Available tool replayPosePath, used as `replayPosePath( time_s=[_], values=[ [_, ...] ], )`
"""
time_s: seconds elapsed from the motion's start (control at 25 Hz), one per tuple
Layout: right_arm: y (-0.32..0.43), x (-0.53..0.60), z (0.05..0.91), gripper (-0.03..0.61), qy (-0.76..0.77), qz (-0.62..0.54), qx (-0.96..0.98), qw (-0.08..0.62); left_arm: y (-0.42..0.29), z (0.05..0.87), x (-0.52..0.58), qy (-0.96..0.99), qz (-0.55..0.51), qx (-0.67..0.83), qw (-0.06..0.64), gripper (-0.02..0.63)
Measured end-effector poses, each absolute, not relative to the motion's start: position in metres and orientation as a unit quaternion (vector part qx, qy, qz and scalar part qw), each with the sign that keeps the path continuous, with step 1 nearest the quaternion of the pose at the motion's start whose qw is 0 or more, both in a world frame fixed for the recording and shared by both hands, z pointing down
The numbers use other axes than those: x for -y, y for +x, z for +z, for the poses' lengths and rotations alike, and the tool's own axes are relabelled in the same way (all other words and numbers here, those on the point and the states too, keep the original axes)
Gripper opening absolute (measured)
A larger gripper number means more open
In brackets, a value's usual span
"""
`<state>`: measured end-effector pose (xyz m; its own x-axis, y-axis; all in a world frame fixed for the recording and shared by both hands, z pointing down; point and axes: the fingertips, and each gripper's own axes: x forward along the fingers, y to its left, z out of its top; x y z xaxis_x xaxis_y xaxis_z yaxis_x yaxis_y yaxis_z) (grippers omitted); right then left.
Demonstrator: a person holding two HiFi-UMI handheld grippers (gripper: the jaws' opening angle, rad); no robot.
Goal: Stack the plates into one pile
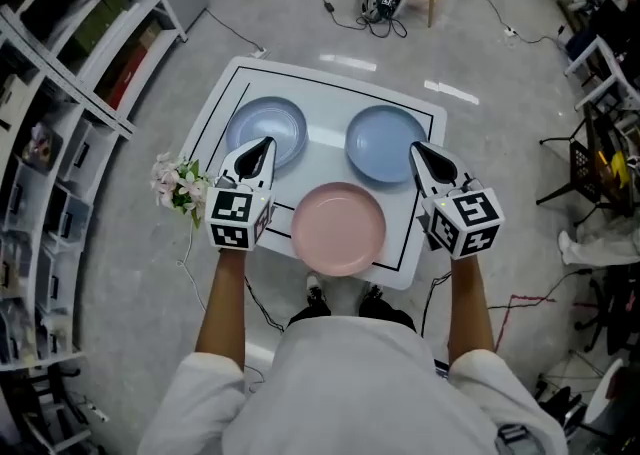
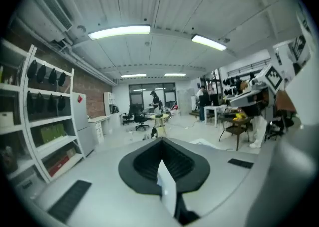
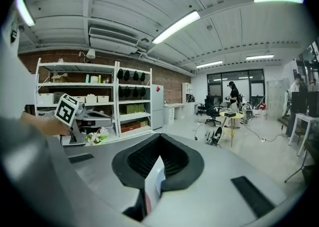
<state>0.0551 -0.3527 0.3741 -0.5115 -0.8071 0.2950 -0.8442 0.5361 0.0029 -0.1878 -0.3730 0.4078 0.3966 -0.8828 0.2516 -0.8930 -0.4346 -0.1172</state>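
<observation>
Plates are lying unstacked on the white table (image 1: 330, 83). The pink plate (image 1: 338, 228) is sitting close to the near edge. A pale blue plate (image 1: 285, 123) is lying behind it to the left and a darker blue plate (image 1: 383, 143) behind it to the right, none touching.

Left gripper (image 1: 266, 146) and right gripper (image 1: 417, 150) are hovering just behind the pink plate on either side, jaws pressed together, carrying nothing, pointing level into the room.

Risks, as judged:
- Descending with jaws closed would be shoving a plate, not lifting it.
- Nudging the pink plate toward the person could be sending it off the edge.
- Pinching a smooth rim shallowly could be letting it slip.
</observation>
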Motion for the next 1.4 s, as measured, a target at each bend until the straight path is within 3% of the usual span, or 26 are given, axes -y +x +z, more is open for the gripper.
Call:
replayPosePath(
  time_s=[0.52,0.76,0.88,1.04,1.4],
  values=[
    [0.076,0.372,0.448,0.012,0.486,0.124,0.846,0.178,-0.17,0.591,0.435,0.826,0.342,0.441,0.079,0.022],
    [0.088,0.376,0.48,0.012,0.503,0.15,0.829,0.194,-0.163,0.664,0.455,0.815,0.431,0.381,0.074,0.142],
    [0.088,0.374,0.489,0.012,0.51,0.157,0.821,0.202,-0.162,0.686,0.459,0.807,0.464,0.358,0.064,0.169],
    [0.089,0.37,0.498,0.012,0.518,0.166,0.813,0.209,-0.164,0.703,0.467,0.784,0.508,0.356,0.031,0.166],
    [0.091,0.36,0.503,0.012,0.509,0.162,0.814,0.228,-0.173,0.717,0.467,0.744,0.557,0.369,-0.003,0.052]
  ],
)
